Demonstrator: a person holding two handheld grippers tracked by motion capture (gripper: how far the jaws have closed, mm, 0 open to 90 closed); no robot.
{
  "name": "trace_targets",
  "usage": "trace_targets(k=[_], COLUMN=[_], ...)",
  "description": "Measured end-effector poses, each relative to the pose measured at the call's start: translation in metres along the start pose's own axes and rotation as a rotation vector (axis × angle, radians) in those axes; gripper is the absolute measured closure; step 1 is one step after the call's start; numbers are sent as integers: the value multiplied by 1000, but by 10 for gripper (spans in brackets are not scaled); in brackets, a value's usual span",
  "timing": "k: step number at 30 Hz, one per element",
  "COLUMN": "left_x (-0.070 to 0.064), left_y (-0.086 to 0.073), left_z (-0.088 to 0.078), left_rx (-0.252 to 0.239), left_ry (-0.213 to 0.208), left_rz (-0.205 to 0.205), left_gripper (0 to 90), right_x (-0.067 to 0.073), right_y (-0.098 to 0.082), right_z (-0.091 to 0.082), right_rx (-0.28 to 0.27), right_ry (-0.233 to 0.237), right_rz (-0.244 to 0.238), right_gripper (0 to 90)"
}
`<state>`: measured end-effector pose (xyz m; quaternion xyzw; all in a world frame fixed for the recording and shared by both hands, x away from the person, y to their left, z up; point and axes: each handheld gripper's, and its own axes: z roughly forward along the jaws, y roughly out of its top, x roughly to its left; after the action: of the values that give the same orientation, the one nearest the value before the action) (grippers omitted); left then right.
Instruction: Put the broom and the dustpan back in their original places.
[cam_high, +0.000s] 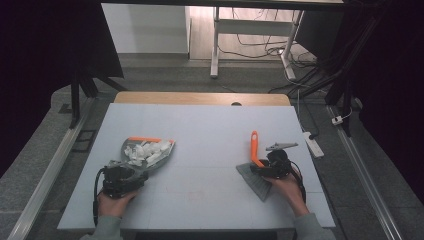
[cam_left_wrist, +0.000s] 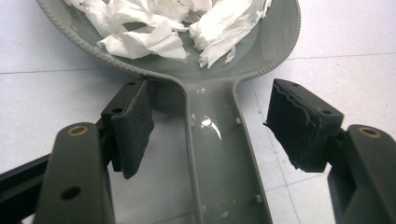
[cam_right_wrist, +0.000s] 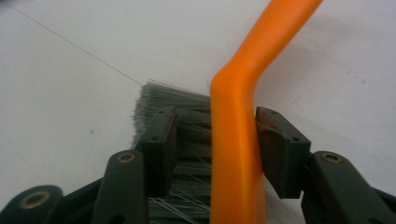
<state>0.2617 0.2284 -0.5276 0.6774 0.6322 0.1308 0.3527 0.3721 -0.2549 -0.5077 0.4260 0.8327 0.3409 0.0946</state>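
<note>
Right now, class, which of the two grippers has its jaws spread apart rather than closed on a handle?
The left gripper: its jaws stand clear either side of the grey dustpan handle. The right gripper clamps the orange brush handle.

grey carpet floor (cam_high: 165, 75) | white desk legs (cam_high: 215, 45) | cables (cam_high: 260, 47) | possibly dark curtains (cam_high: 45, 60)

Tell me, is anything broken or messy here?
Yes. The pad on one of the left gripper's jaws looks torn and ragged along its edge. The crumpled white paper sits inside the grey dustpan, not spilled.
</note>
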Motion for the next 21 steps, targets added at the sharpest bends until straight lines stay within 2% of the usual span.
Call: trace_targets(k=[2,3,7,10,14,18,21], left_x=[0,0,0,0,1,3,5], left_y=[0,0,-1,-2,-1,0,1], left_z=[0,-1,-6,-10,-18,-24,-28], left_rx=[0,-1,-6,-3,2,8,-6], left_ry=[-1,-2,4,8,18,-20,-86], left_rz=[2,2,15,33,75,149,193], left_gripper=[318,316,305,303,301,310,328], right_x=[1,1,3,6,12,15,16], right_y=[1,1,3,3,0,-9,-17], right_z=[1,0,-2,-8,-21,-31,-38], right_rx=[11,4,-12,-56,-106,-141,-169], right_ry=[-44,-37,-60,-79,-63,-36,-16], right_rz=[-25,-20,-28,-41,-68,-107,-126], right_gripper=[483,487,478,476,479,484,485])
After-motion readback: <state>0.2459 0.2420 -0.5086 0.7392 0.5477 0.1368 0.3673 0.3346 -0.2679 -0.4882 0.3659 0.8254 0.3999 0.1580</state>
